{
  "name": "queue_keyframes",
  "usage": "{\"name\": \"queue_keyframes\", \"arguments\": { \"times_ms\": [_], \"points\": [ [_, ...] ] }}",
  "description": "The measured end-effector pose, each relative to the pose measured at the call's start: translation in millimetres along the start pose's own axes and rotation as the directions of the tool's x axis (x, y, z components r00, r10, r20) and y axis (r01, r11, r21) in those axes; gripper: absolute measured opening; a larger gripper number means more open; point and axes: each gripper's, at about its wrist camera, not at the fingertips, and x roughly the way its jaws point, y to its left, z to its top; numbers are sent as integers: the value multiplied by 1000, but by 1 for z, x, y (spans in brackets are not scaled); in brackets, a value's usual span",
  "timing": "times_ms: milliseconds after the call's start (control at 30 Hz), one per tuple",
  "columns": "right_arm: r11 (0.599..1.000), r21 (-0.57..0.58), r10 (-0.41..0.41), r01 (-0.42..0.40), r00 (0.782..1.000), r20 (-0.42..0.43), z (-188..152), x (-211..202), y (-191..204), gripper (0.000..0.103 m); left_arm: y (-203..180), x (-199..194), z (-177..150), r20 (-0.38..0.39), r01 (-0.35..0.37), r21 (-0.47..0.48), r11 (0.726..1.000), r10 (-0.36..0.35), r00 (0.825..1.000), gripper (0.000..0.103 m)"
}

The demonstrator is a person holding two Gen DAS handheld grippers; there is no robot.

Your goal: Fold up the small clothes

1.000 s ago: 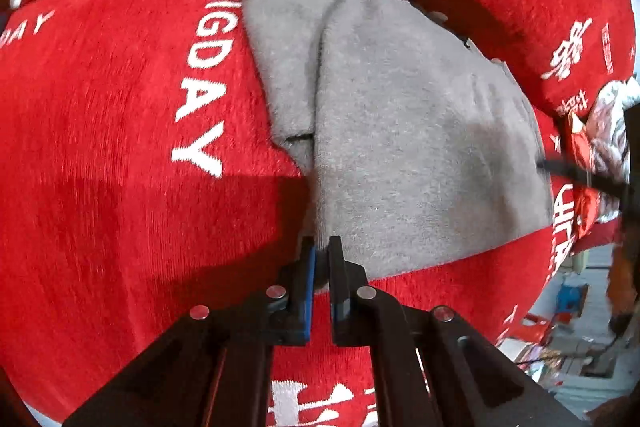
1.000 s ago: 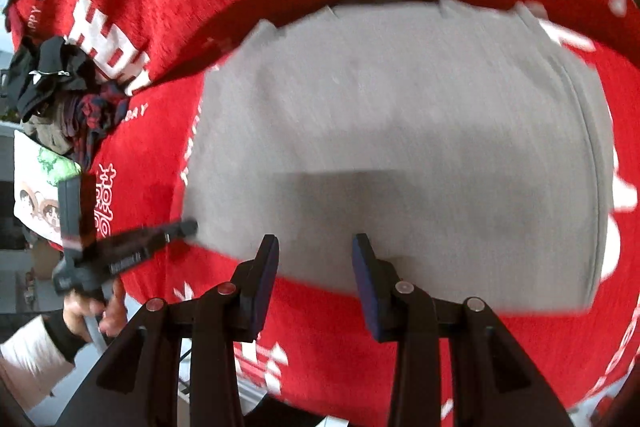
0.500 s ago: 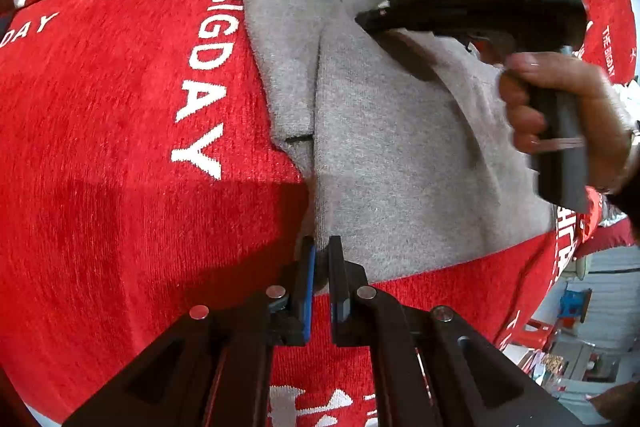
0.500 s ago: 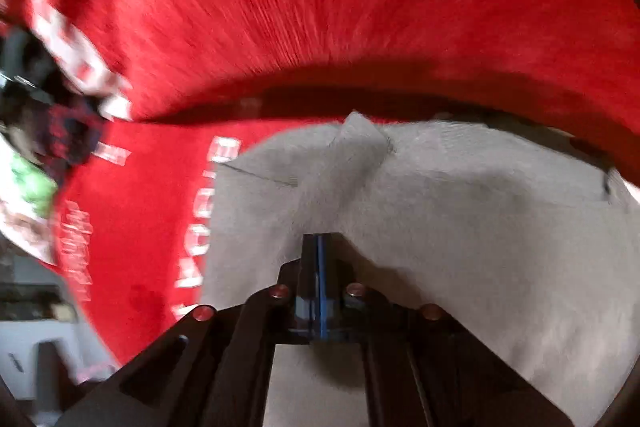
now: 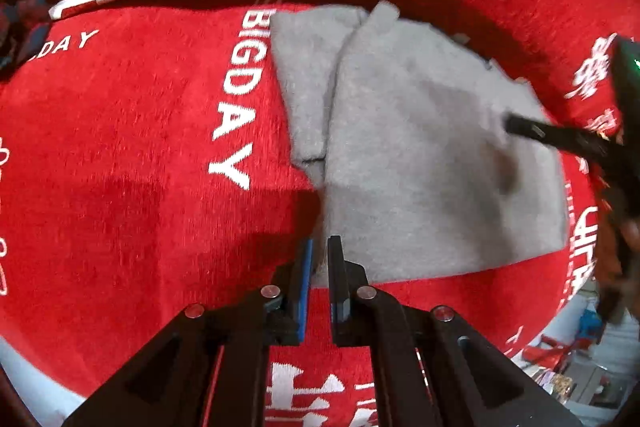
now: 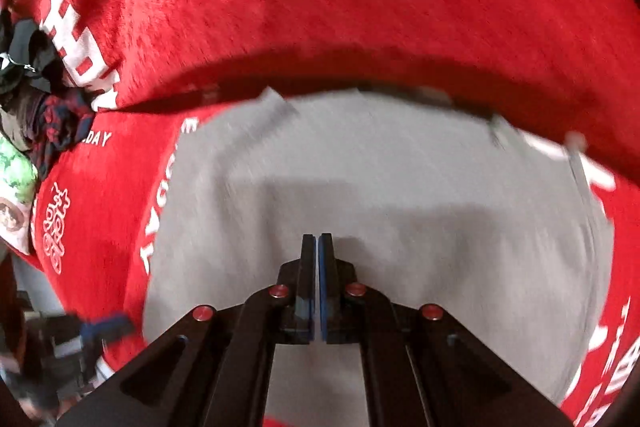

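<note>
A grey garment (image 5: 420, 155) lies folded on the red cloth (image 5: 120, 147), with a narrower folded strip showing along its left side. My left gripper (image 5: 319, 251) is shut on the garment's near left corner, and grey fabric shows in the thin gap between its fingers. My right gripper (image 6: 317, 241) is shut with nothing between its pads and hangs over the middle of the grey garment (image 6: 400, 187). In the left wrist view the right gripper (image 5: 510, 125) reaches in from the right over the garment's right part, a hand behind it.
The red cloth carries white lettering (image 5: 236, 99) to the left of the garment. A heap of dark clothes (image 6: 36, 95) and a green printed item (image 6: 16, 179) lie at the far left. The cloth's edge and floor clutter (image 5: 580, 355) show at the lower right.
My right gripper went from open to shut, swept to the garment's far corner, then came back over its middle. The left gripper kept its hold on the corner.
</note>
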Motion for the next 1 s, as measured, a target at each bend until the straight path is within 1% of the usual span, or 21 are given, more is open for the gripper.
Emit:
{"name": "queue_keyframes", "arguments": {
  "times_ms": [33, 133, 167, 200, 233, 267, 300, 433, 467, 533, 567, 600, 633, 667, 733, 867, 933, 1000],
  "points": [
    [1000, 22, 12, -12, 1000, -17, -12, -4, -6, 2, -2, 1, 1, -9, -10, -3, 1000, 10, 1000, 7],
    [996, 76, 46, -42, 998, -47, -35, -10, -14, 2, -9, 0, -7, 7, -19, -7, 1000, 19, 1000, 9],
    [994, 95, 62, -57, 996, -57, -42, -13, -15, 2, -11, -3, -8, 18, -13, -14, 1000, 13, 1000, 19],
    [991, 113, 78, -70, 995, -64, -50, -16, -16, 2, -13, -5, -9, 23, -12, -18, 1000, 13, 1000, 78],
    [990, 121, 85, -76, 994, -67, -55, -18, -18, 2, -15, -6, -10, 29, -29, -28, 999, 30, 999, 99],
    [988, 131, 97, -87, 993, -71, -62, -21, -17, 2, -18, -9, -10, 62, -48, -37, 998, 51, 997, 102],
    [987, 134, 103, -93, 992, -73, -65, -22, -16, 2, -22, -8, -10, 56, -39, -31, 999, 41, 998, 102],
    [978, 162, 141, -128, 987, -73, -81, -29, -16, 5, -30, -10, -7, 72, 49, -44, 998, -46, 996, 102],
    [976, 171, 147, -134, 987, -71, -83, -30, -17, 6, -33, -14, -6, 92, 69, -40, 997, -65, 994, 102],
    [972, 186, 156, -142, 986, -61, -87, -35, -19, 10, -39, -24, -4, 134, 78, -24, 997, -74, 988, 102],
    [971, 192, 158, -145, 986, -51, -89, -38, -21, 15, -45, -31, -3, 164, 64, -7, 998, -62, 984, 102],
    [970, 194, 158, -146, 986, -46, -90, -39, -21, 25, -49, -37, -2, 187, 48, 8, 999, -49, 981, 102],
    [969, 198, 159, -148, 987, -39, -91, -42, -23, 32, -53, -42, 0, 209, 29, 20, 999, -32, 977, 102],
    [967, 203, 161, -152, 987, -27, -93, -45, -25, 43, -58, -46, 2, 229, 11, 27, 1000, -17, 973, 102],
    [965, 209, 163, -156, 987, -14, -94, -48, -28, 44, -67, -47, 8, 231, 5, 52, 999, -17, 973, 102],
    [960, 231, 164, -156, 986, -18, -98, -50, -35, 44, -75, -37, 12, 177, 14, 77, 997, -27, 984, 102],
    [956, 245, 171, -162, 985, -19, -101, -50, -38, 44, -76, -38, 9, 170, 10, 72, 997, -23, 985, 102],
    [945, 270, 195, -183, 981, -16, -104, -49, -42, 45, -76, -34, 6, 147, -4, 61, 998, -5, 989, 102]
  ]
}}
